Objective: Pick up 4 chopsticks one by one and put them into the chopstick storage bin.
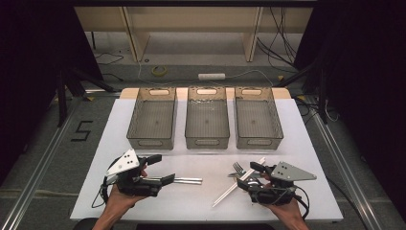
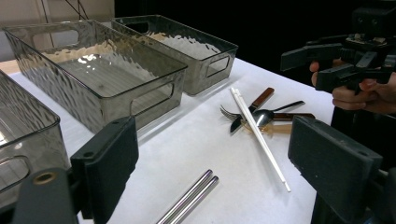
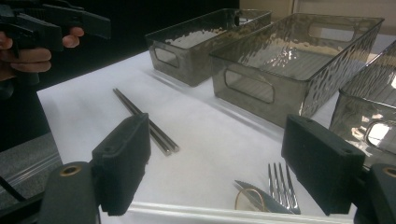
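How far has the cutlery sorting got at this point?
Nothing looks sorted yet: the three clear bins are empty. Nothing is in hand: the left gripper and right gripper hover open. Left to move: the metal chopsticks, white chopsticks, fork, spoon and knife, all on the table.
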Available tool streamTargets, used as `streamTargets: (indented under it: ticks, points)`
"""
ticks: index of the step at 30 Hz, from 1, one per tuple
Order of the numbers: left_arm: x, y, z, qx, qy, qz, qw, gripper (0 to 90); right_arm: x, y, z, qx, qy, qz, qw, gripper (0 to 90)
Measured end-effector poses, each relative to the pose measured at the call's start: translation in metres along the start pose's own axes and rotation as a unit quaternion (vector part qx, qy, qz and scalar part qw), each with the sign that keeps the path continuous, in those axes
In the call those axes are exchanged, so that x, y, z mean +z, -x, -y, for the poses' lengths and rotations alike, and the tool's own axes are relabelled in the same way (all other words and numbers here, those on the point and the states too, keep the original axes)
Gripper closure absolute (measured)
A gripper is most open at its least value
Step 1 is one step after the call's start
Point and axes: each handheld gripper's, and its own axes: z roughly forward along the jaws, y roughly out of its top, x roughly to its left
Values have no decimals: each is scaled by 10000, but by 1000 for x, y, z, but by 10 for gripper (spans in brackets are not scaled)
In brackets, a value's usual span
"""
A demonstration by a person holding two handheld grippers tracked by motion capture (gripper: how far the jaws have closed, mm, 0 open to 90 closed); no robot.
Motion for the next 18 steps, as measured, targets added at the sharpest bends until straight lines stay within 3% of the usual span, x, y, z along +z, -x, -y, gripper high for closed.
streamTargets:
  ticks: [5, 9, 12, 14, 16, 18]
  points:
    - [0, 0, -2, -7, -72, -20, 10000, 156, 0, 0, 0, 0, -20, -14, 10000, 250]
    - [1, -1, -6, 179, -387, -41, 9991, 156, 1, 0, 0, -4, -35, -20, 10000, 251]
    - [5, -2, -12, 194, -680, 37, 9975, 156, 1, 0, 0, -1, -35, -30, 10000, 252]
    - [9, -3, -16, 341, -1070, 10, 9937, 156, 1, 0, 0, -3, -36, -22, 10000, 252]
    - [11, -7, -20, 533, -1551, -105, 9864, 152, 1, 1, 0, 10, -47, -13, 10000, 254]
    - [13, -12, -24, 549, -1792, -167, 9821, 152, 1, 1, 1, 4, -49, -22, 10000, 255]
